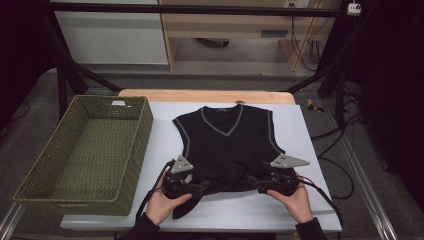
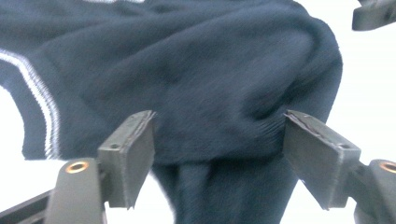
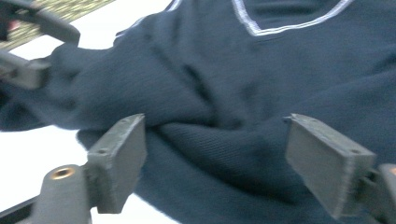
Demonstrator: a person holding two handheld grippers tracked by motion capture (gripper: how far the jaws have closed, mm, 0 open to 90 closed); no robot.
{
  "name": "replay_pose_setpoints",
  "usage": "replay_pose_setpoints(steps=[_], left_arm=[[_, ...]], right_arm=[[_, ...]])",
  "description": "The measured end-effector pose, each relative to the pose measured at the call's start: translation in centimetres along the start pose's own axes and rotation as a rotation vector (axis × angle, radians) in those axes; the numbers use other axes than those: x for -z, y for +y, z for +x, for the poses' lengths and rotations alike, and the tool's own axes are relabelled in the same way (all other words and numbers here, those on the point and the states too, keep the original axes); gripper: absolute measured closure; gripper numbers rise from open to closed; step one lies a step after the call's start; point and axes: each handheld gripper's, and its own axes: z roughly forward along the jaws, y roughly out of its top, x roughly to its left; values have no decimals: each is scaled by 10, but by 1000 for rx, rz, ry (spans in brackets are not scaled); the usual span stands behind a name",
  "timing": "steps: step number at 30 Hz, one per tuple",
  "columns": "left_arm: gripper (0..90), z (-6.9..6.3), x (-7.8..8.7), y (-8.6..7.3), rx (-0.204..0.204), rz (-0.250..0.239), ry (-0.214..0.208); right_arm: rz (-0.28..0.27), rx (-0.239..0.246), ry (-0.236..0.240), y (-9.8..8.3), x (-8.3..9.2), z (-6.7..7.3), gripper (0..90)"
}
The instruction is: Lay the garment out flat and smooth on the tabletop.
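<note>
Nearest to you, your two hands held the tongs low at the front edge of the surface [image 1: 300, 130]. The left tongs [image 1: 202, 186] and the right tongs [image 1: 251, 180] pointed toward each other at the bottom hem of the black vest [image 1: 227, 145]. In the left gripper view the jaws stood spread, with bunched hem cloth lying between them, and the pads did not press on it. In the right gripper view it was the same: the jaws stood apart with a fold of the vest between them, not pinched.

The hem was already gathered and lifted a little at the near side, and one corner of it hung toward you near the left hand. Farther away, the chest, the arm holes and the striped V neck lay flat and spread. So I judged the folding only at its beginning: no full fold was made.

Beyond, at your left, the green woven basket [image 1: 145, 125] stood with nothing in it that I could see, so putting the vest in was probably left to do.
</note>
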Motion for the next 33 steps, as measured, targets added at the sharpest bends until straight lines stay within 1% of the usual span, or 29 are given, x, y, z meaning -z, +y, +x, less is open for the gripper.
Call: replay_pose_setpoints(steps=[2, 4, 5, 6, 7, 8, 9, 10, 13, 15, 17, 19, 21, 23, 24, 25, 26, 27, 29, 30, 31, 32, 33], left_arm=[[311, -5, -4, 5, -5, -4, 5], [389, -8, -9, 8, -5, 2, 4], [430, -9, -13, 8, -11, 22, 14], [480, -10, -15, 8, -12, 35, 17], [512, -9, -18, 7, -16, 58, 24], [556, -8, -20, 6, -12, 80, 33], [600, -6, -22, 5, -6, 100, 32], [646, -4, -22, 4, 9, 108, 24], [761, 1, -20, 4, 44, 117, 1], [811, 3, -19, 3, 49, 120, -1], [834, 5, -18, 3, 57, 118, -2], [843, 6, -16, 3, 70, 108, -7], [848, 9, -12, 5, 83, 88, -8], [849, 13, -5, 7, 96, 62, -12], [849, 16, -1, 9, 105, 44, -10], [849, 18, 2, 10, 112, 37, -12], [849, 21, 6, 11, 121, 24, -13], [849, 24, 10, 12, 127, 12, -12], [849, 30, 17, 14, 137, -8, 2], [849, 35, 21, 14, 137, -17, 21], [849, 38, 23, 14, 144, -21, 27], [849, 42, 25, 14, 145, -28, 47], [849, 46, 26, 13, 152, -27, 61]], right_arm=[[12, 8, 31, -3, -2, 6, 284], [21, 16, 44, -6, -4, 11, 315], [21, 15, 55, -8, -7, 14, 326], [31, 17, 71, -11, -11, 18, 326], [43, 20, 76, -12, -14, 20, 326], [66, 40, 78, -14, -19, 23, 325], [81, 56, 76, -16, -24, 25, 325], [88, 64, 76, -18, -29, 26, 325], [100, 78, 66, -20, -34, 25, 338], [102, 80, 66, -20, -36, 25, 353], [114, 92, 63, -21, -37, 25, 371], [145, 114, 60, -24, -40, 27, 383], [143, 169, 42, -26, -41, 28, 434], [157, 199, 13, -25, -41, 29, 518], [161, 205, 2, -23, -41, 29, 601], [177, 217, -21, -22, -39, 29, 678], [181, 222, -26, -21, -39, 29, 732], [194, 219, -29, -19, -38, 29, 786], [196, 194, -17, -15, -33, 28, 821], [190, 186, -10, -13, -30, 27, 823], [168, 179, -2, -9, -24, 25, 825], [155, 177, 2, -6, -20, 23, 827], [130, 170, 2, -2, -13, 21, 829]])
